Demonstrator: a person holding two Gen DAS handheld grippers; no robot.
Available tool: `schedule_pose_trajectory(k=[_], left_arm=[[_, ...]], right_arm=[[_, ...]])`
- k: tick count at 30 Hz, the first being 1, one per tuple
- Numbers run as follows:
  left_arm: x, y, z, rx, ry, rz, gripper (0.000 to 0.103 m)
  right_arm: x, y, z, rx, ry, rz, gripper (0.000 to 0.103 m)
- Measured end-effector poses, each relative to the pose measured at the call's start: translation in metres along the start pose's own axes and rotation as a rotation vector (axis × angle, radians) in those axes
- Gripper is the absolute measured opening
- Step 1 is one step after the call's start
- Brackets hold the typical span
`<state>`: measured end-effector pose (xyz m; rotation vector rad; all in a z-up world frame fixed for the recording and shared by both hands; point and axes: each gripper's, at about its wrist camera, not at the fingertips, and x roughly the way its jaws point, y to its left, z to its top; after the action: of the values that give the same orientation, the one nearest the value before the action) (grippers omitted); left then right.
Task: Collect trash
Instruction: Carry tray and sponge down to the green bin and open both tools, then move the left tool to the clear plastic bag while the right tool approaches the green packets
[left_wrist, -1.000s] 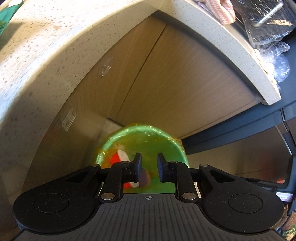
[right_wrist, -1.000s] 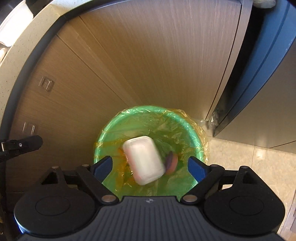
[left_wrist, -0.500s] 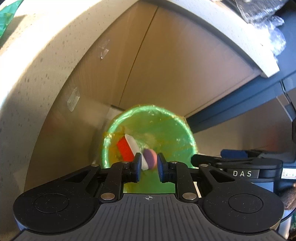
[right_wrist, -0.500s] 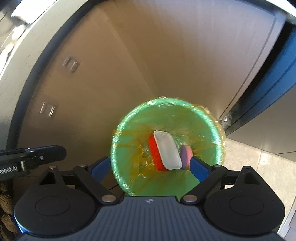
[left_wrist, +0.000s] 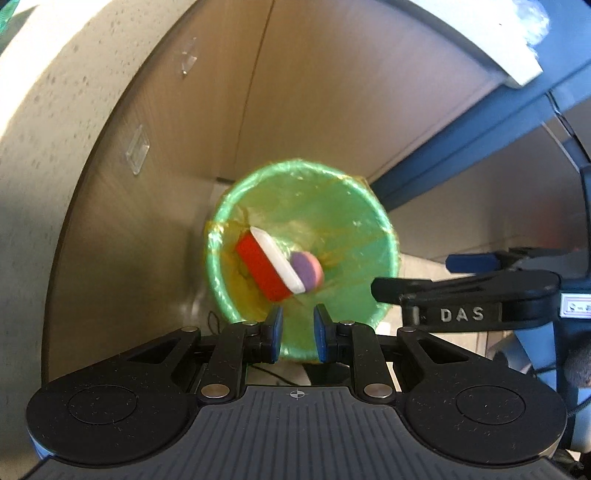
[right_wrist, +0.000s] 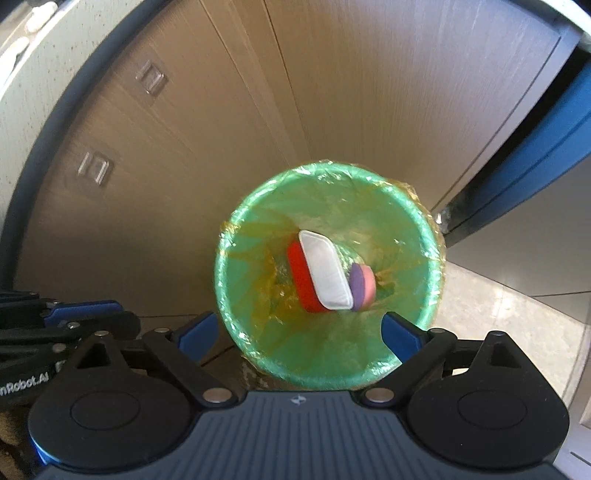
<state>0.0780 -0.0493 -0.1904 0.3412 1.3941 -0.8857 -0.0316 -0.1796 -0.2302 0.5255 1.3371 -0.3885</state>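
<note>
A green trash bin (left_wrist: 373, 229) with a yellow liner stands on the floor against a wooden cabinet. Inside it lie a red box with a white lid (left_wrist: 266, 266) and a purple and pink round piece (left_wrist: 306, 271). My left gripper (left_wrist: 298, 317) hangs over the bin's near rim, its blue pads a narrow gap apart with nothing between them. From the right wrist view the bin (right_wrist: 424, 229), the box (right_wrist: 325, 273) and the round piece (right_wrist: 362, 282) show from above. My right gripper (right_wrist: 299, 325) stands wide open over the bin, empty.
Wooden cabinet doors (right_wrist: 221, 129) with small clear handles (left_wrist: 138, 155) rise behind the bin under a speckled countertop (left_wrist: 55, 92). A dark blue panel (right_wrist: 535, 147) stands to the right, with pale floor tiles (right_wrist: 498, 314) below. Each gripper shows at the edge of the other's view.
The white-lidded box, blurred between the right gripper's jaws a second ago, now lies in the bin. Both grippers shifted sideways above the bin, and the right gripper came into the left wrist view.
</note>
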Motion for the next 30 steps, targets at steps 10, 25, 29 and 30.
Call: schedule_pose_trajectory(k=[10,25,29,30], left_arm=[[-0.156,0.056,-0.033,-0.039,-0.422,-0.148,0.021],[-0.243,0.226,-0.104,-0.470,-0.731,0.410,0.021],[-0.235,0.238,-0.106,-0.496,-0.728,0.221,0.021],[-0.236,0.238,-0.107,-0.497,-0.733,0.186,0.021]], right_arm=[[-0.089,0.065,-0.019,-0.129,-0.339,-0.119,0.096],[-0.140,0.261,0.013,-0.539,-0.558,0.251,0.103],[-0.127,0.287,0.042,-0.588,-0.574,0.200,0.103],[-0.122,0.291,0.048,-0.594,-0.576,0.182,0.103]])
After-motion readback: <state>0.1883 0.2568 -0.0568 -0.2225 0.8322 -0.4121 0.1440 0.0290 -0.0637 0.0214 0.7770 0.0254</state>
